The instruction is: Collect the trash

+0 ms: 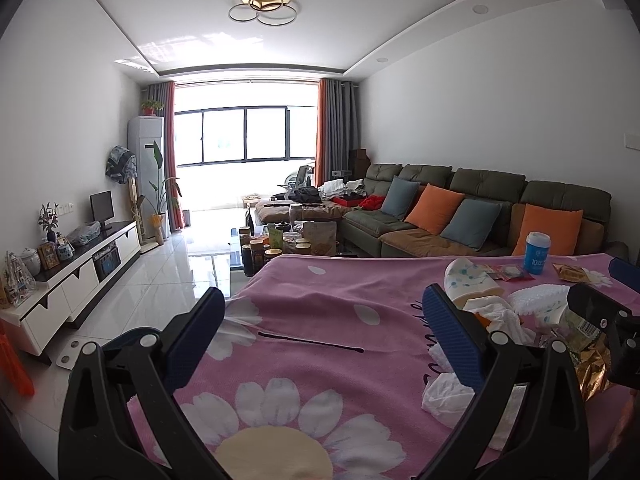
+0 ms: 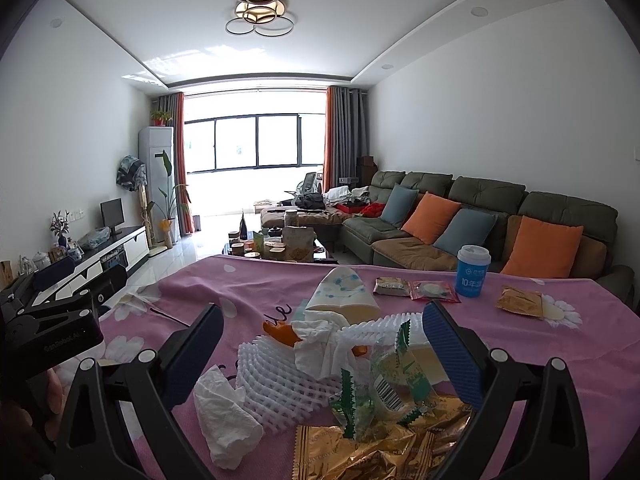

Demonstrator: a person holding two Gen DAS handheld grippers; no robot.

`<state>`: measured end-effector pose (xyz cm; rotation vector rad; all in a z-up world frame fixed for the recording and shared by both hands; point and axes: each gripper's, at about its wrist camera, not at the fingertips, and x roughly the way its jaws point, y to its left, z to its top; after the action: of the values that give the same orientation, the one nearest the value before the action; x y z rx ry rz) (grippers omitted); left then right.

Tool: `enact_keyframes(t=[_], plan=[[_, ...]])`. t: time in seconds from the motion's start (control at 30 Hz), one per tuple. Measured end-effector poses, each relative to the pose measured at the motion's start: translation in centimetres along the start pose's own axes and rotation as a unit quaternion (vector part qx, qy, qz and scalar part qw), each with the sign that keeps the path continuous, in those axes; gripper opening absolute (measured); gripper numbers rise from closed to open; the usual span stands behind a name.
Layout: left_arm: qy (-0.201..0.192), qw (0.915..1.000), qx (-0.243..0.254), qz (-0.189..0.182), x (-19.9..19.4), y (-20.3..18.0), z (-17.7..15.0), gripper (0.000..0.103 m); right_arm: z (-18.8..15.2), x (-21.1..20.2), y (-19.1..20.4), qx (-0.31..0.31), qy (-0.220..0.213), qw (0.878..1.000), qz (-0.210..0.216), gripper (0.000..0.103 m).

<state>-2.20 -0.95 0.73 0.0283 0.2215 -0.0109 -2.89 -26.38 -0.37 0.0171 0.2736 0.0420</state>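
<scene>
A heap of trash lies on the pink flowered cloth (image 2: 560,352): white foam netting (image 2: 276,376), crumpled tissues (image 2: 224,412), a green and clear wrapper (image 2: 384,384), gold foil wrappers (image 2: 360,452) and orange peel (image 2: 280,332). My right gripper (image 2: 324,356) is open, its fingers on either side of the heap. My left gripper (image 1: 324,336) is open and empty over bare cloth, left of the heap; a tissue (image 1: 444,396) lies by its right finger. The right gripper also shows at the right edge of the left wrist view (image 1: 600,312).
A blue and white cup (image 2: 472,272), a folded paper cone (image 2: 340,292) and several snack packets (image 2: 432,290) lie further back on the cloth. A black stick (image 1: 312,342) lies on the cloth. A sofa (image 2: 480,216) stands at right, a cluttered coffee table (image 2: 276,246) behind.
</scene>
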Motion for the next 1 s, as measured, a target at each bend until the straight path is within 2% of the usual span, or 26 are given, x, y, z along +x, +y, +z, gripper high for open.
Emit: enact_keyframes(t=[1.0], plan=[[-0.004,1.0,-0.002,-0.001,-0.51,-0.08,0.29,0.097,-0.01,-0.07,-0.21,0.003,-0.003,1.0,0.001,0.096]])
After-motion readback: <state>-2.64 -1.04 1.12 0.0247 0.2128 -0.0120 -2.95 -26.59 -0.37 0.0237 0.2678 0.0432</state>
